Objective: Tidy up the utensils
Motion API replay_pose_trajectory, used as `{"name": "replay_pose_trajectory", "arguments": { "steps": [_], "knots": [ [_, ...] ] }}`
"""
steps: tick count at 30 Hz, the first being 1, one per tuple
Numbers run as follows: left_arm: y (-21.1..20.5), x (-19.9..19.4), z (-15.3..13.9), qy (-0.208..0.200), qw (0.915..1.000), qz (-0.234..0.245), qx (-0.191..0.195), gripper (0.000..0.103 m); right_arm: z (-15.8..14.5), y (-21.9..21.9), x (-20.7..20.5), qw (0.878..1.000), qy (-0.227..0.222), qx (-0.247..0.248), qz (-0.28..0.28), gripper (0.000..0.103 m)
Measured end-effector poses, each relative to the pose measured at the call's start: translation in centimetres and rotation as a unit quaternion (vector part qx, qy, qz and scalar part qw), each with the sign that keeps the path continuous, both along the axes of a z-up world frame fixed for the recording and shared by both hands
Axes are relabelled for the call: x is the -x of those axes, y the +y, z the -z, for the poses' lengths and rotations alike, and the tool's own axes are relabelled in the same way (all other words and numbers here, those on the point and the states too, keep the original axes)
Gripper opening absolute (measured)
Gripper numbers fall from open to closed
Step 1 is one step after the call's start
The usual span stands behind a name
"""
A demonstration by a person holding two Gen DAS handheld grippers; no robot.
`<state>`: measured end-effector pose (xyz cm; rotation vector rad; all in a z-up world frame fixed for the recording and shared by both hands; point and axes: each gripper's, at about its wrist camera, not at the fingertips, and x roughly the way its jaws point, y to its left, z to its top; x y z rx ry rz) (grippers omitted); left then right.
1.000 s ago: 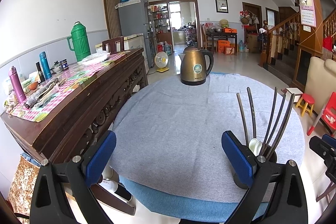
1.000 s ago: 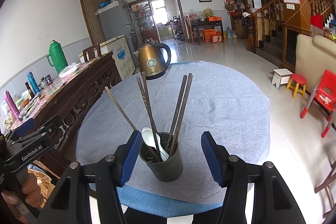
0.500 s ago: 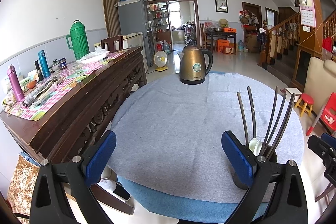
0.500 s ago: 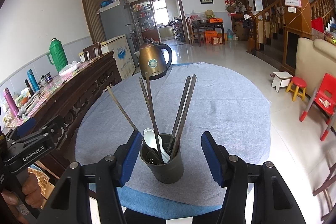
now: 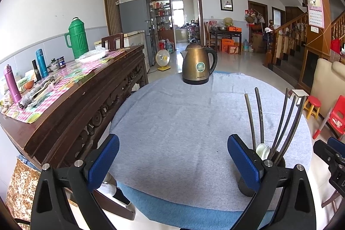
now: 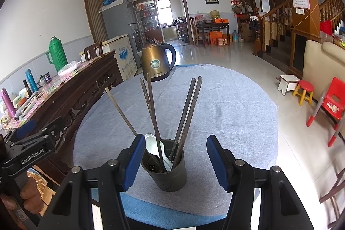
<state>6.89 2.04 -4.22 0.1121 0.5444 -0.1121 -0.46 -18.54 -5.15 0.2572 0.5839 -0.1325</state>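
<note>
A dark utensil holder (image 6: 167, 171) stands near the front edge of the round table, holding several dark chopsticks (image 6: 186, 113) and white spoons (image 6: 154, 149). My right gripper (image 6: 174, 162) is open, its blue pads on either side of the holder without touching it. The holder also shows in the left wrist view (image 5: 278, 162), partly hidden behind the right finger. My left gripper (image 5: 172, 160) is open and empty above the grey cloth, to the left of the holder.
A bronze kettle (image 5: 198, 64) stands at the table's far side. A long wooden sideboard (image 5: 71, 98) with a green thermos (image 5: 76, 38), bottles and loose cutlery runs along the left. Red stool and chair (image 6: 332, 100) stand on the floor at right.
Both views have shifted only slightly; the right gripper has edged a little closer around the holder. Nothing was gripped or released.
</note>
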Motion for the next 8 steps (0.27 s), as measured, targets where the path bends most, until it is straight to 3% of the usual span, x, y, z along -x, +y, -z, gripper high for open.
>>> {"name": "replay_pose_trajectory", "arguments": {
  "steps": [8],
  "knots": [
    [0.1, -2.5, 1.2, 0.013, 0.9997, -0.002, 0.022, 0.1, 0.8, -2.5, -0.8, 0.999, -0.012, -0.016, 0.026, 0.064]
  ]
}}
